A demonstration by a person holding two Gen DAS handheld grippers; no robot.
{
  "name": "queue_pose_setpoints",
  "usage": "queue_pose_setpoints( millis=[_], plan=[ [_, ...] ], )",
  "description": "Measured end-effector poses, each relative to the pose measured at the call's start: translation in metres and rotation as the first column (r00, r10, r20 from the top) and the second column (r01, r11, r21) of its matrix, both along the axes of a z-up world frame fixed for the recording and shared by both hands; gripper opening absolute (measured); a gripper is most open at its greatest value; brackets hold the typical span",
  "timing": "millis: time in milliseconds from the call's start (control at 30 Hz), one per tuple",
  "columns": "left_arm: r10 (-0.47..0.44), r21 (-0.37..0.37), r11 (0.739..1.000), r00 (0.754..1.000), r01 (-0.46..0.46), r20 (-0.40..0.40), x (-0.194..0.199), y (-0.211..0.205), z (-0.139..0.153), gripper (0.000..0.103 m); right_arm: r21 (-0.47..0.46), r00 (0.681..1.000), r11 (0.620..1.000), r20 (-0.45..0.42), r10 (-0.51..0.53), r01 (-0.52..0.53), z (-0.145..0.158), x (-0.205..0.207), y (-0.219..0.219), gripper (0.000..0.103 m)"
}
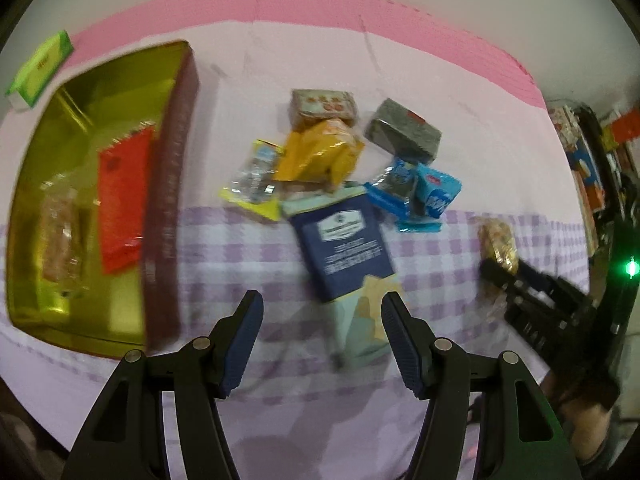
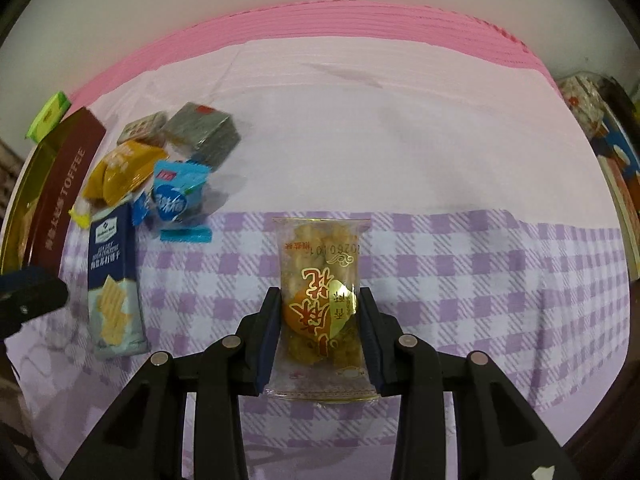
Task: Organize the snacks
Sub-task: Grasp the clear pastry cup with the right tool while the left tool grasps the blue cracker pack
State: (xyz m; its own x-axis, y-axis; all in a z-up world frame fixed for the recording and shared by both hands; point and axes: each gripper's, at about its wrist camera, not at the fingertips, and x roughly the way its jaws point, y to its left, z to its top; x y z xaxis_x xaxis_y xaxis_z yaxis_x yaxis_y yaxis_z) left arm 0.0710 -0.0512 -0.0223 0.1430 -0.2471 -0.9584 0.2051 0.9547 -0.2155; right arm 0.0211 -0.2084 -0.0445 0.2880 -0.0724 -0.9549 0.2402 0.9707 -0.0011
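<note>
My right gripper (image 2: pixel 320 300) is shut on a clear packet of golden puffed snack (image 2: pixel 320 280), with a pad on each side of it over the checked cloth. It also shows in the left wrist view (image 1: pixel 498 240) with the right gripper (image 1: pixel 532 296). My left gripper (image 1: pixel 322 308) is open and empty, just short of a navy cracker box (image 1: pixel 344 248). A pile of snacks lies beyond: a yellow bag (image 1: pixel 320 152), blue packets (image 1: pixel 416 192), a grey block (image 1: pixel 404 130), a brown packet (image 1: pixel 324 106). The gold tin (image 1: pixel 80 184) holds a red packet (image 1: pixel 120 200).
A green box (image 1: pixel 40 66) lies beyond the tin at far left. The tin's brown side (image 2: pixel 60 196) reads TOFFEE. A pink foam mat (image 2: pixel 360 20) borders the cloth at the back. Shelves with clutter (image 1: pixel 592 160) stand at the right.
</note>
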Motion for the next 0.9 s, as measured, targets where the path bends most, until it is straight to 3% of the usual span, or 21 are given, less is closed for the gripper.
queue_pose_setpoints(
  millis=[233, 467, 900],
  plan=[
    [0.063, 0.035, 0.998, 0.996, -0.061, -0.06, 0.017, -0.03, -0.019, 0.062, 0.003, 1.0, 1.0, -0.003, 0.001, -0.001, 0.0, 0.002, -0.007, 0.035],
    [0.099, 0.1, 0.991, 0.993, -0.092, -0.064, 0.023, -0.042, -0.031, 0.062, 0.004, 1.0, 1.0, -0.008, 0.002, -0.002, 0.0, 0.006, -0.006, 0.035],
    [0.013, 0.152, 0.988, 0.999, -0.006, -0.046, 0.012, -0.045, -0.039, 0.056, 0.007, 1.0, 1.0, -0.009, -0.004, 0.004, -0.001, 0.006, -0.006, 0.035]
  ],
)
